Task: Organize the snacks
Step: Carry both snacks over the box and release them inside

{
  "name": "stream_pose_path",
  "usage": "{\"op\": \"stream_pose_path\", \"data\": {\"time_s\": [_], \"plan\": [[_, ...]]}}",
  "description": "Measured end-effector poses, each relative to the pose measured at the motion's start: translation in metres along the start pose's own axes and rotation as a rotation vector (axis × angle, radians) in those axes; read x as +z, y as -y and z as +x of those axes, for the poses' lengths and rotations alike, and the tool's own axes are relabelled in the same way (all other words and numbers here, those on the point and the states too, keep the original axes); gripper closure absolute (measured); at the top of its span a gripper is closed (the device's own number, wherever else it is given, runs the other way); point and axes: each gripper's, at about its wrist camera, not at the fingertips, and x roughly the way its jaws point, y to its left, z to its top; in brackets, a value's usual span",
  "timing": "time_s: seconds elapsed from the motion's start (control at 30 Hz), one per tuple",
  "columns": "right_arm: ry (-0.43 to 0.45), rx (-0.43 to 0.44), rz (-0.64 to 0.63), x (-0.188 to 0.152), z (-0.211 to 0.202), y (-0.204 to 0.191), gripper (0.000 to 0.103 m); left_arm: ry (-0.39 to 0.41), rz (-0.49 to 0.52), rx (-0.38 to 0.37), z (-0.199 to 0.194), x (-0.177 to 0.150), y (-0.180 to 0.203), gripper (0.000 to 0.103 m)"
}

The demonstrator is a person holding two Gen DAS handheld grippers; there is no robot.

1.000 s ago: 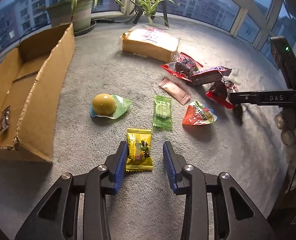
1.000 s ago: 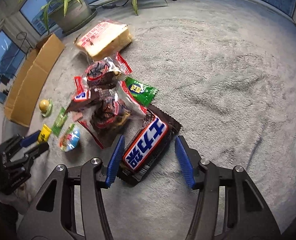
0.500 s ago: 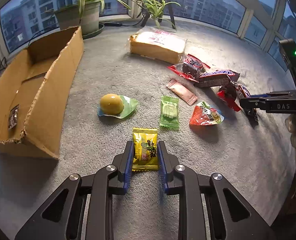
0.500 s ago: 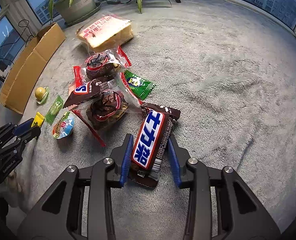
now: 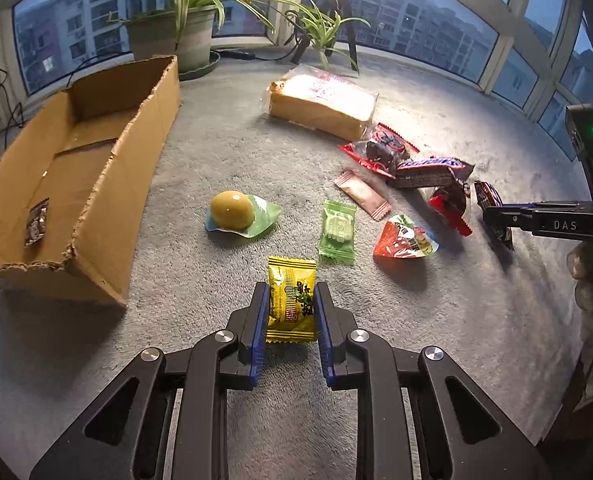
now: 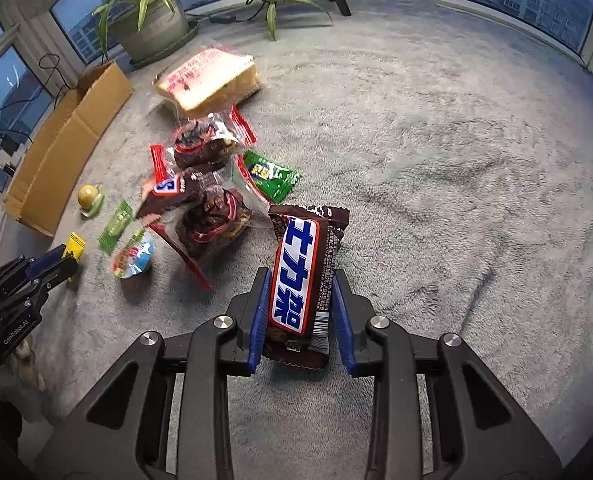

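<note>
In the left wrist view my left gripper point(image 5: 290, 292) is shut on a yellow candy packet point(image 5: 290, 308) low over the grey carpet. An open cardboard box point(image 5: 96, 184) lies to its left with one small dark packet point(image 5: 36, 222) inside. In the right wrist view my right gripper point(image 6: 300, 276) has its jaws closing on a brown chocolate bar point(image 6: 296, 256) with a blue and white label. Both blue pads touch the bar's sides, and its far end tilts up off the carpet. From the left wrist view the right gripper point(image 5: 496, 220) shows at the right edge.
Loose snacks lie between the grippers: a bagged loaf point(image 5: 324, 104), a yellow jelly cup point(image 5: 232, 210), a green candy point(image 5: 336, 232), a pink sachet point(image 5: 362, 196), a red triangular pack point(image 5: 404, 238), red-wrapped brownies point(image 6: 208, 224), a green packet point(image 6: 272, 174). Potted plants point(image 5: 176, 36) line the windows.
Both grippers' jaws have come together, the left on the yellow candy and the right on the chocolate bar. The bar has swung lengthwise between the pads and tipped up.
</note>
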Motion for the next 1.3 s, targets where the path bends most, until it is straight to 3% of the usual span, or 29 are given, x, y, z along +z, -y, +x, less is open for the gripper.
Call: {"op": "stream_pose_path", "data": {"time_s": [0.3, 0.63, 1.3], "plan": [[0.082, 0.044, -0.033, 0.013, -0.035, -0.019, 0.072, 0.06, -0.048, -0.013, -0.024, 0.009, -0.007, 0.083], [0.179, 0.15, -0.119, 0.05, -0.056, -0.083, 0.072, 0.157, -0.112, 0.019, -0.061, 0.025, -0.033, 0.083], [0.216, 0.292, -0.318, 0.107, -0.025, -0.234, 0.072, 0.229, -0.215, 0.129, -0.081, 0.046, -0.115, 0.083]]}}
